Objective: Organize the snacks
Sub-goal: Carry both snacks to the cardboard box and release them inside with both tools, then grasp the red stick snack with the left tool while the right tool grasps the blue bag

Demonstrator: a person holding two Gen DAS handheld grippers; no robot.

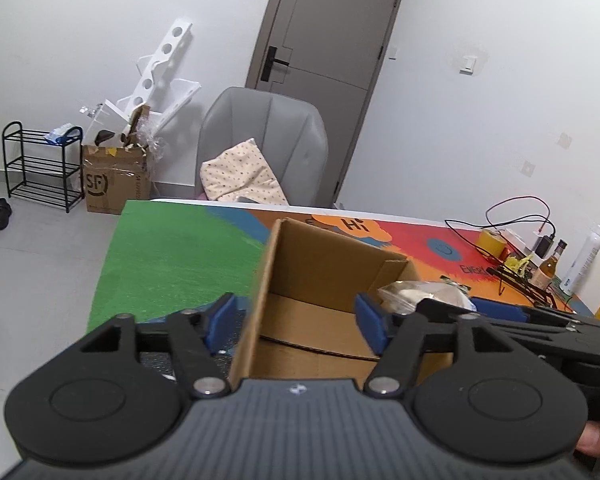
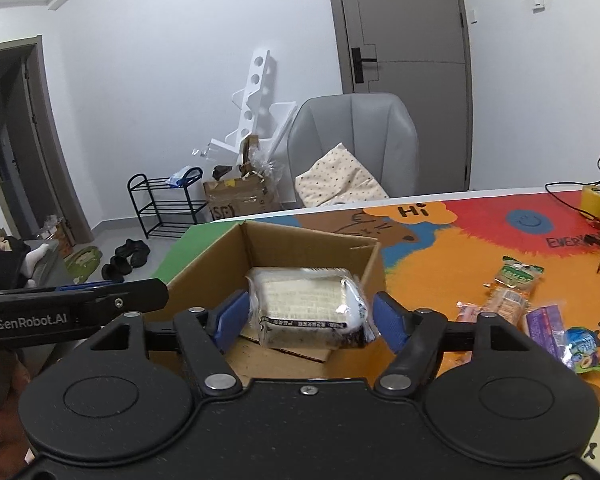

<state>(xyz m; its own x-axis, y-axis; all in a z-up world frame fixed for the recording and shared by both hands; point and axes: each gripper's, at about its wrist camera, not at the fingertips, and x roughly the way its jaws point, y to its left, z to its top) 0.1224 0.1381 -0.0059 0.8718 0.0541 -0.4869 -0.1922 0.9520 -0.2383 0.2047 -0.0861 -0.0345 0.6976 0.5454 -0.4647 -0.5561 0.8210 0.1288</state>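
The right gripper (image 2: pixel 307 314) has its blue fingers (image 2: pixel 231 314) spread apart either side of a clear-wrapped snack pack (image 2: pixel 306 306), with slim gaps, so the pack is not clamped; it sits over the open cardboard box (image 2: pixel 370 276). The left gripper (image 1: pixel 296 322) fingers (image 1: pixel 222 316) are also apart, straddling the box's left wall. More wrapped snacks (image 2: pixel 516 288) lie on the colourful tabletop (image 2: pixel 440 276) right of the box
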